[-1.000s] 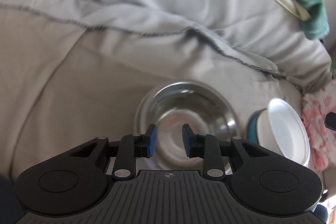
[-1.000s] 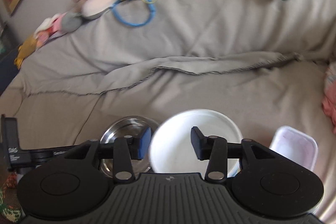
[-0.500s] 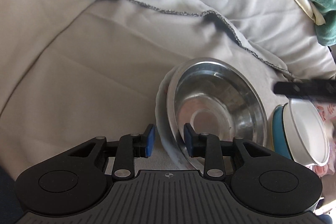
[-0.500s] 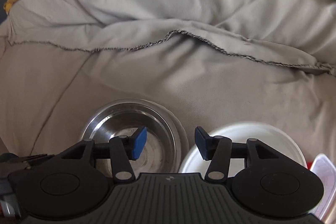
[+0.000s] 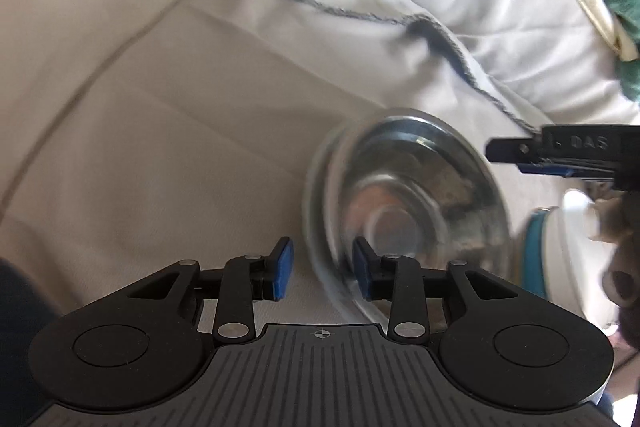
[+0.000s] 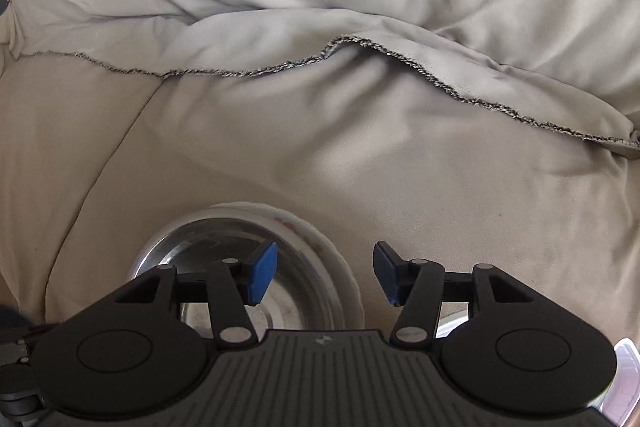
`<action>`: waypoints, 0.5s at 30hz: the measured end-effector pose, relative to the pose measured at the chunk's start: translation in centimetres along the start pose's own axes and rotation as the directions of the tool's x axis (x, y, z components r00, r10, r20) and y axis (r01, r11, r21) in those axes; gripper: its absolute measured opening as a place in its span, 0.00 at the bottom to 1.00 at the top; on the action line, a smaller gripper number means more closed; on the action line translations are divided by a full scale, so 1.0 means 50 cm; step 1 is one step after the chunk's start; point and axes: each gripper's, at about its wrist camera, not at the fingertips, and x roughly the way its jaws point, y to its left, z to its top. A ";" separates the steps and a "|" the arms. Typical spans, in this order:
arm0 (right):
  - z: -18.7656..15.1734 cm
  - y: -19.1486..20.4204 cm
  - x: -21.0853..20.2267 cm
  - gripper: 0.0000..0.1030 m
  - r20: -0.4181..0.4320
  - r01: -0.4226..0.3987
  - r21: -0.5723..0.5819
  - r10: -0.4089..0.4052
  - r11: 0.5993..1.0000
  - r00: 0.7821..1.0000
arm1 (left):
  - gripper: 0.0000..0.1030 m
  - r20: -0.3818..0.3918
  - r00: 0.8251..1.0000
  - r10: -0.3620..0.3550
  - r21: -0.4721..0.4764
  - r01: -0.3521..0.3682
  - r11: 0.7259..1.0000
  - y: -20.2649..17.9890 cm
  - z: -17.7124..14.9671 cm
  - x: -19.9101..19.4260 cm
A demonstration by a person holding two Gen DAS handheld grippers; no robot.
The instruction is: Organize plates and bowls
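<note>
1 steel bowl (image 5: 412, 211) in 1 white dish (image 6: 340, 267) | L claw (image 5: 322, 275) spread, just widened, astride rim | R claw (image 6: 324, 273) spread, widening, empty

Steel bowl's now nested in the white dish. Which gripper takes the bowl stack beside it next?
Right. The right gripper has open, empty jaws beside the blue and white bowl stack. The left gripper, jaws just opened, straddles the steel bowl rim, farther away.
</note>
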 end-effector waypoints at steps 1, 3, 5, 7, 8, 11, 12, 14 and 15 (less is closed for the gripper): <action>-0.001 0.006 0.006 0.54 -0.010 -0.007 -0.018 0.007 1.000 1.000 | 0.43 -0.001 1.000 -0.004 -0.008 0.004 1.000 0.005 0.003 0.004; 0.000 0.020 0.027 0.58 -0.045 0.001 -0.069 -0.004 0.998 0.999 | 0.47 -0.021 0.999 -0.032 -0.031 0.031 0.999 0.022 0.008 0.014; 0.006 0.036 0.063 0.58 -0.092 0.041 -0.121 -0.053 0.992 0.994 | 0.47 -0.046 0.996 -0.071 -0.055 0.069 0.996 0.036 0.012 0.022; 0.009 0.044 0.094 0.58 -0.129 0.068 -0.148 -0.087 0.987 0.988 | 0.44 -0.070 0.991 -0.112 -0.077 0.106 0.991 0.044 0.016 0.033; 0.010 0.045 0.108 0.58 -0.152 0.068 -0.152 -0.092 0.986 0.984 | 0.43 -0.078 0.989 -0.122 -0.079 0.115 0.990 0.046 0.016 0.038; 0.008 0.043 0.136 0.62 -0.201 0.048 -0.131 -0.074 0.990 0.977 | 0.40 -0.112 0.984 -0.140 -0.068 0.133 0.989 0.039 0.014 0.058; 0.009 0.043 0.140 0.64 -0.203 0.046 -0.127 -0.071 0.991 0.977 | 0.38 -0.121 0.981 -0.150 -0.064 0.144 0.988 0.036 0.014 0.063; 0.010 0.049 0.146 0.67 -0.209 0.047 -0.127 -0.073 0.991 0.975 | 0.34 -0.127 0.980 -0.156 -0.037 0.152 0.988 0.028 0.013 0.069; 0.010 0.052 0.150 0.69 -0.213 0.051 -0.125 -0.077 0.991 0.974 | 0.33 -0.123 0.980 -0.154 -0.021 0.152 0.988 0.025 0.011 0.065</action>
